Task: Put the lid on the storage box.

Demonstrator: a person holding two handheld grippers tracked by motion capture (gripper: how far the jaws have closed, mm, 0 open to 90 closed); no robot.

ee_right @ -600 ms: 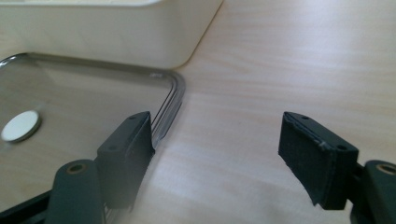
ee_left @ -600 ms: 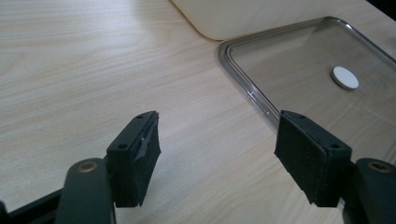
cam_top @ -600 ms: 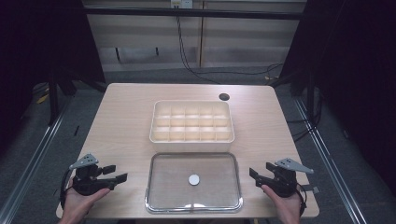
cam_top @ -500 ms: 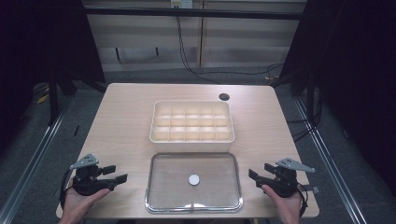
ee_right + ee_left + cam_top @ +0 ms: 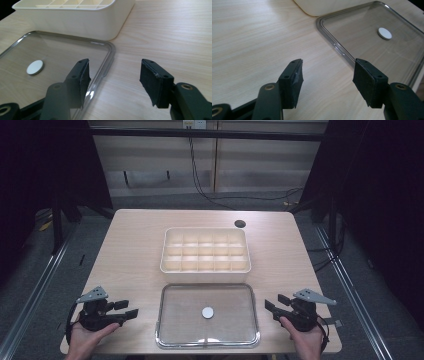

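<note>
High view: clear lid [image 5: 207, 315] lies flat between both grippers, jaws spread, empty.

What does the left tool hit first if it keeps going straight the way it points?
Probably the left rim of the clear rectangular glass lid: the open left tool aims at it over bare wooden table. Height unclear, so it may pass above.

My left gripper [image 5: 124, 310] sits slightly nearer the clear lid [image 5: 208, 313] than a moment ago, and my right gripper [image 5: 274, 305] edges a touch toward it too; both sets of jaws gape, empty
</note>
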